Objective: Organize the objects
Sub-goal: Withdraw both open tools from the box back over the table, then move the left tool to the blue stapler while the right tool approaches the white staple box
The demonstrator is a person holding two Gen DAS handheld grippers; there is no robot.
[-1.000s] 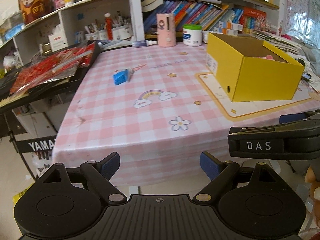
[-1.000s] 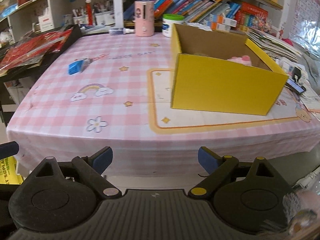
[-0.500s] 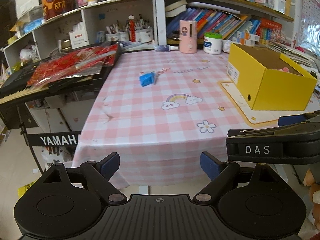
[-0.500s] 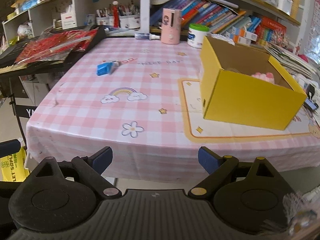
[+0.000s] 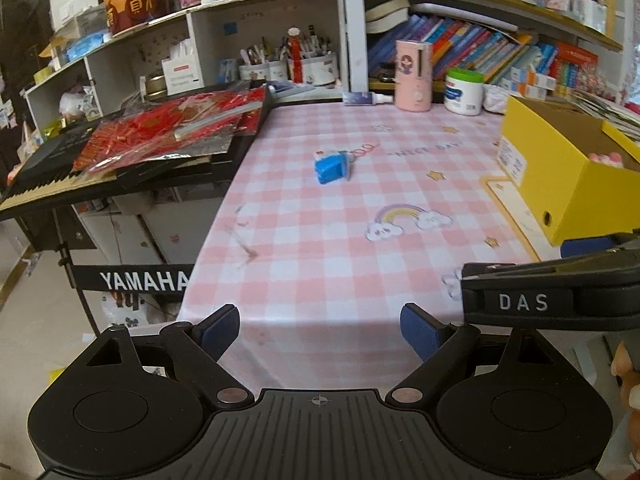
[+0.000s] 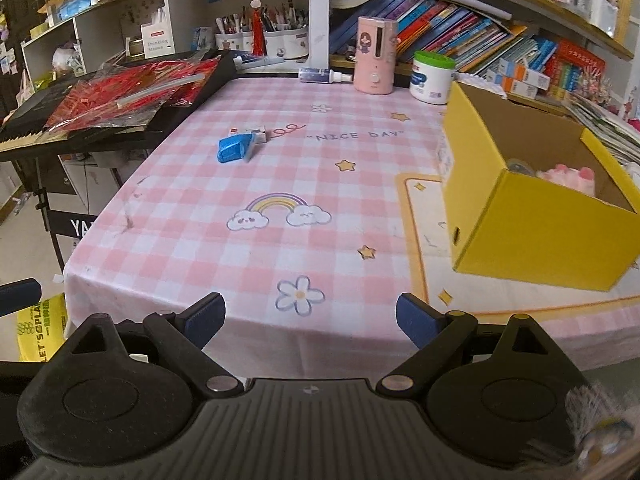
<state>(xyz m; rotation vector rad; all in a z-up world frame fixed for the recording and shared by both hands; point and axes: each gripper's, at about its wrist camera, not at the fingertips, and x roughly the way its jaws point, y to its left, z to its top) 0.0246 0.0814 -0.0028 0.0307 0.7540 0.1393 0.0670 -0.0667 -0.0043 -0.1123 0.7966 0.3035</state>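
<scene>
The left gripper (image 5: 320,330) and right gripper (image 6: 310,318) hang wide open and empty before the pink checked tablecloth (image 6: 280,248). Farther on, a small blue wrapped packet (image 6: 236,148) lies well left of the open yellow cardboard box (image 6: 532,224).

Left gripper (image 5: 320,330): your jaws stand wide, nothing between them.
Right gripper (image 6: 310,318): your jaws wide too, empty, tilted downward.
</scene>
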